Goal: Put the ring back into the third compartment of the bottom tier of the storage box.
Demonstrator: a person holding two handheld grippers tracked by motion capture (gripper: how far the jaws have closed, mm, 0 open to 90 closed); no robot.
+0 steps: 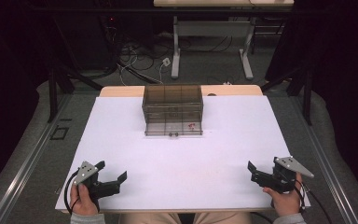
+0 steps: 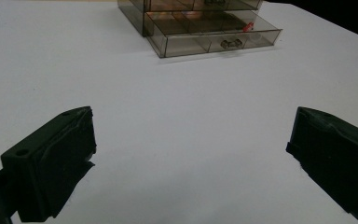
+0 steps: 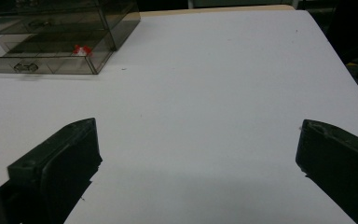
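Observation:
A smoky see-through drawer box (image 1: 172, 100) stands at the far middle of the white table (image 1: 223, 154). Its bottom drawer (image 1: 173, 128) is pulled out toward me, and a small red item (image 1: 191, 125) lies in its right part. My left gripper (image 1: 113, 170) rests open near the front left corner, held by a hand. At the front right, my right gripper (image 1: 263, 164) is also open. The left gripper view has the drawer (image 2: 214, 35) and red item (image 2: 248, 26) far beyond the open left gripper (image 2: 192, 116). In the right gripper view the drawer (image 3: 42, 56) and red item (image 3: 81, 49) lie up left of the open right gripper (image 3: 198, 125).
The white sheet ends at a wooden strip (image 1: 233, 89) behind the box. Beyond it are another table's legs (image 1: 175, 51) and cables (image 1: 135, 56) on the floor. Dark frame posts (image 1: 52, 88) stand at both sides.

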